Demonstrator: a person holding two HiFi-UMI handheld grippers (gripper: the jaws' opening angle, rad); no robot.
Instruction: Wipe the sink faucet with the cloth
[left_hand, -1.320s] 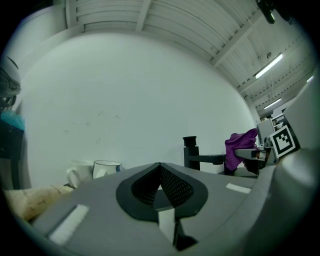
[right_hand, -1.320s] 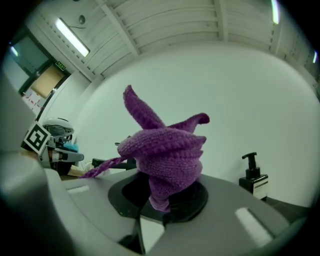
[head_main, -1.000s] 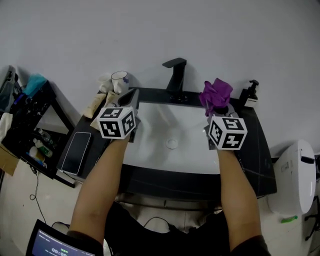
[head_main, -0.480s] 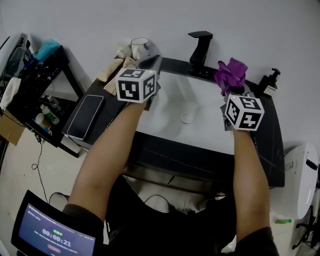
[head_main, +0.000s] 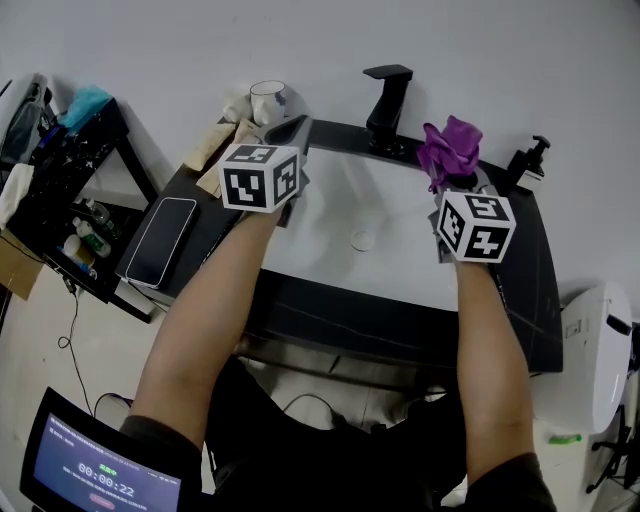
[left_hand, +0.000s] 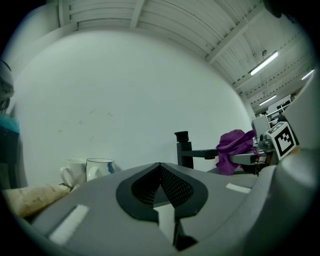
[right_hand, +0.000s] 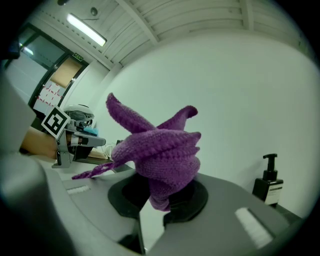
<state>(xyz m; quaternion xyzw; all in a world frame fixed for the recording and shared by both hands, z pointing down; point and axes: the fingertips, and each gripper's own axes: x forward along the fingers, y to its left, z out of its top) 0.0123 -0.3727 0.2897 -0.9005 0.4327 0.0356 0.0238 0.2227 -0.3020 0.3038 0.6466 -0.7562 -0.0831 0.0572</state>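
Observation:
A black faucet (head_main: 388, 100) stands at the back rim of the white sink (head_main: 330, 255); it also shows in the left gripper view as a black faucet (left_hand: 184, 150). My right gripper (head_main: 452, 180) is shut on a purple cloth (head_main: 448, 150), bunched above its jaws, right of the faucet and apart from it. The same purple cloth (right_hand: 159, 152) fills the right gripper view. My left gripper (head_main: 290, 135) hovers over the sink's back left corner, jaws shut with nothing between them (left_hand: 161, 186).
A white mug (head_main: 268, 100) and tubes sit on the black counter (head_main: 520, 290) at back left, a phone (head_main: 162, 255) further left. A soap pump bottle (head_main: 528, 165) stands at back right. A cluttered shelf (head_main: 60, 190) is to the left, a white toilet (head_main: 595, 350) to the right.
The view has shifted; both grippers stay over the sink. The right gripper with the cloth has edged slightly closer to the faucet.

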